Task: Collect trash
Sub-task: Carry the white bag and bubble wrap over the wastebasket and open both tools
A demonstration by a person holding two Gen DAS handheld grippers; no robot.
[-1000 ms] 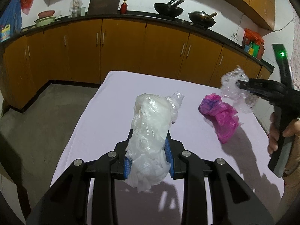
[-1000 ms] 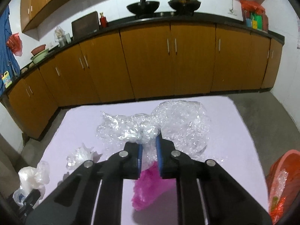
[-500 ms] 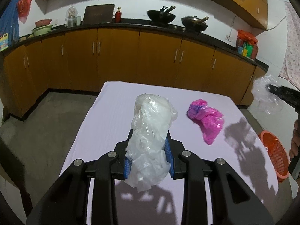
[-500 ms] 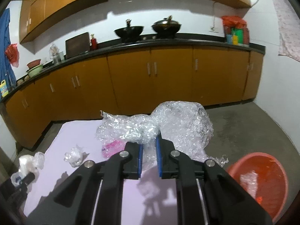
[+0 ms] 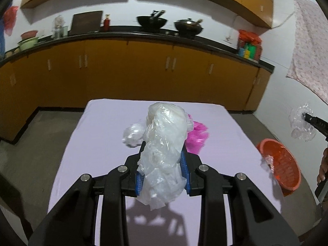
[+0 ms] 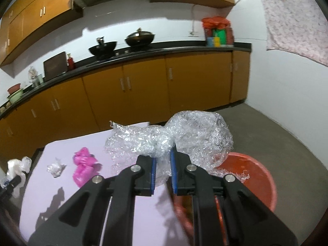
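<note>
My left gripper (image 5: 163, 171) is shut on a crumpled white plastic bag (image 5: 164, 141) and holds it above the lilac table (image 5: 98, 147). My right gripper (image 6: 163, 171) is shut on a wad of clear crinkled plastic wrap (image 6: 184, 135), held over the orange basin (image 6: 254, 176) on the floor right of the table. The basin (image 5: 283, 164) also shows in the left wrist view, with the right gripper's wrap (image 5: 301, 123) above it. A pink plastic bag (image 6: 85, 166) and a small clear plastic ball (image 6: 54, 167) lie on the table.
Orange kitchen cabinets (image 5: 143, 69) with a black counter run along the back wall. Woks (image 5: 151, 20) stand on the counter. A patterned cloth (image 6: 293, 18) hangs at the right wall. Bare concrete floor (image 6: 287, 143) surrounds the table.
My right gripper has carried the clear wrap rightward off the table to above the orange basin. My left gripper keeps hold of the white bag and has drawn back a little.
</note>
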